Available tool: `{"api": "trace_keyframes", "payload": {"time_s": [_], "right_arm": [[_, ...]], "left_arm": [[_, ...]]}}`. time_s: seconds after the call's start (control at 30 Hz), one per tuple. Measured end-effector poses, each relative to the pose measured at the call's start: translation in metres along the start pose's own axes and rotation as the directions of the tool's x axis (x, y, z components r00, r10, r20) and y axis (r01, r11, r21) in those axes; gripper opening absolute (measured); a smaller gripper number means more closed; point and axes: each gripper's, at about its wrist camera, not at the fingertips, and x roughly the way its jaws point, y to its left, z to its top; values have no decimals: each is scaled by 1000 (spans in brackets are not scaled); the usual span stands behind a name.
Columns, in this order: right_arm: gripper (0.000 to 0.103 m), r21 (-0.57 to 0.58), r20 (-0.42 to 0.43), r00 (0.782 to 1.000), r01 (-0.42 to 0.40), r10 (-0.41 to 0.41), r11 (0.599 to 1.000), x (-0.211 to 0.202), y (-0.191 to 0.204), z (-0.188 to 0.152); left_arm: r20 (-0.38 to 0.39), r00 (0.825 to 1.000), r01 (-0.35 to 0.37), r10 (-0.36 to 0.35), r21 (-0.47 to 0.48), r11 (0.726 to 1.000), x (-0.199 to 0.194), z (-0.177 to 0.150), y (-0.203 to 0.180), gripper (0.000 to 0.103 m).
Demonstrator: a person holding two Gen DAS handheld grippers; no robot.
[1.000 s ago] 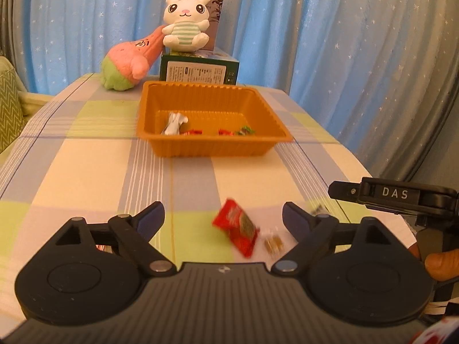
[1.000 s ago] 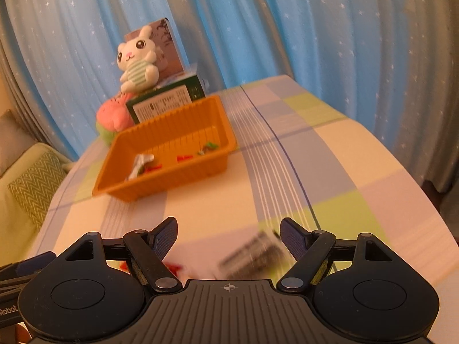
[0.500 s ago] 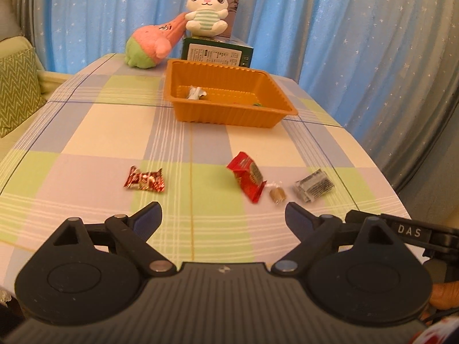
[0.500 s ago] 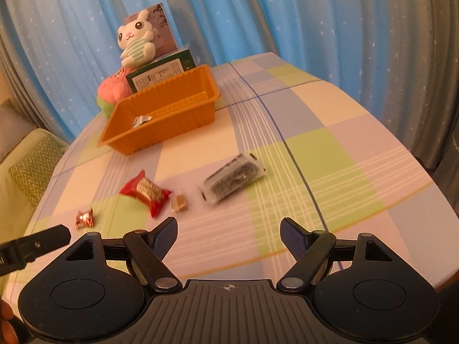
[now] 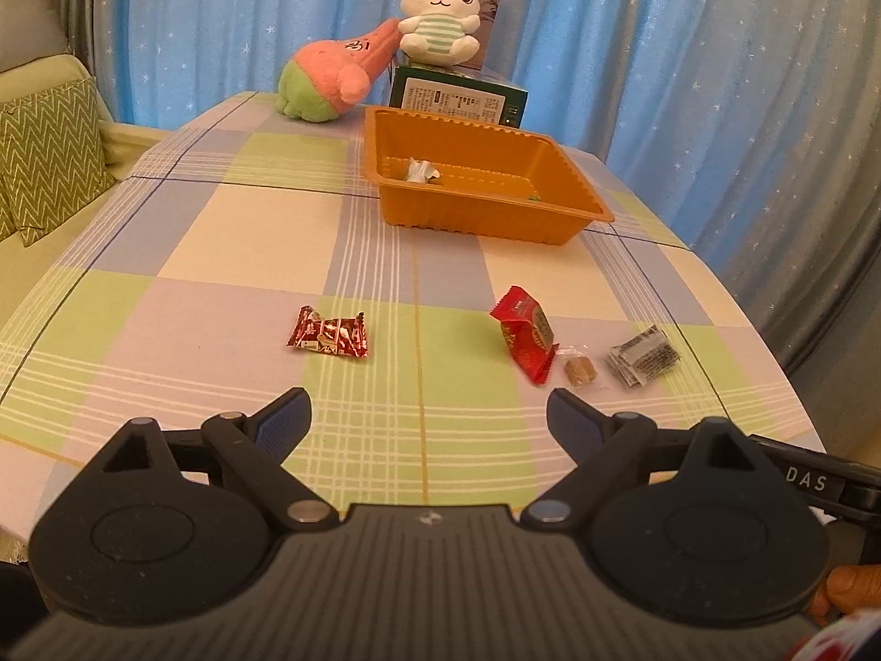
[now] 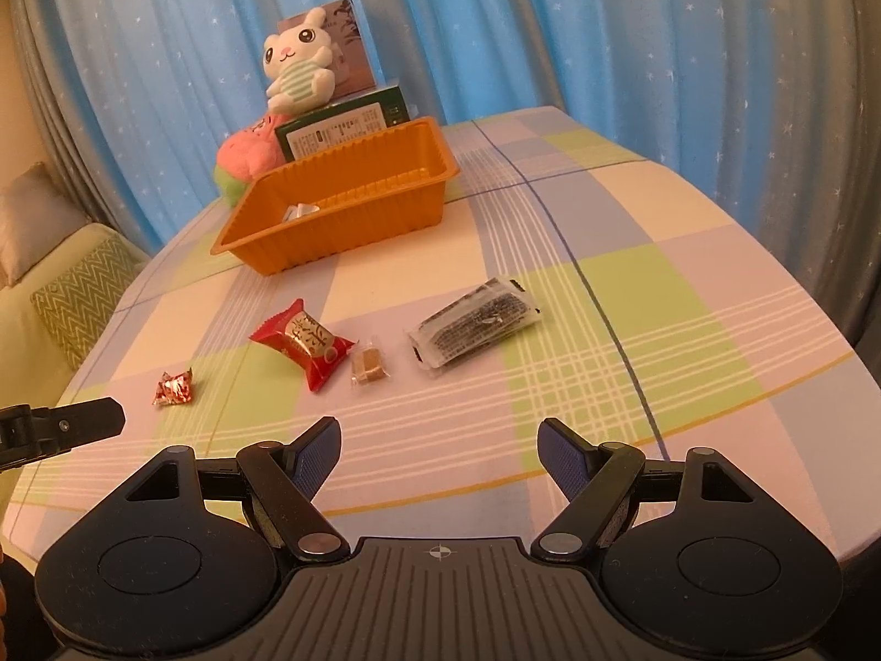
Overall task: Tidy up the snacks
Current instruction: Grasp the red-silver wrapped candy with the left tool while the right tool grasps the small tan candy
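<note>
Several wrapped snacks lie in a row on the checked tablecloth: a red foil candy (image 5: pixel 328 333) (image 6: pixel 175 387), a larger red packet (image 5: pixel 527 335) (image 6: pixel 304 345), a small brown sweet in clear wrap (image 5: pixel 579 372) (image 6: pixel 369 368) and a dark clear-wrapped packet (image 5: pixel 643 356) (image 6: pixel 476 325). Farther back stands an orange tray (image 5: pixel 484 218) (image 6: pixel 352 231) with a white wrapper and other small pieces inside. My left gripper (image 5: pixel 427 418) hangs open over the near table, short of the snacks. My right gripper (image 6: pixel 438 443) is open too, nothing between its fingers.
Behind the tray a green box (image 5: pixel 457 99) carries a white plush bunny (image 5: pixel 438 16), with a pink and green plush (image 5: pixel 330 82) beside it. A blue curtain hangs behind. A sofa with a green zigzag cushion (image 5: pixel 49 160) stands left. The table's right edge (image 6: pixel 815 330) curves close.
Both grippers pulled back from the tray toward the near edge. The snacks that lay right under the fingers now lie out ahead in full view. Both stayed open.
</note>
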Motion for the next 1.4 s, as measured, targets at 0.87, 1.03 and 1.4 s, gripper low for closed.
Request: {"api": "trace_keyframes", "payload": {"time_s": [0.87, 1.03, 1.4], "right_arm": [[62, -100, -19, 998, -57, 56, 993, 57, 26, 15], [62, -101, -31, 998, -65, 62, 993, 68, 31, 16], [61, -93, -47, 997, -64, 60, 994, 80, 29, 16]], "left_arm": [[-87, 993, -73, 78, 61, 995, 75, 33, 39, 83], [-69, 994, -78, 86, 111, 991, 99, 37, 44, 77], [-52, 990, -120, 130, 159, 980, 120, 27, 35, 45]]}}
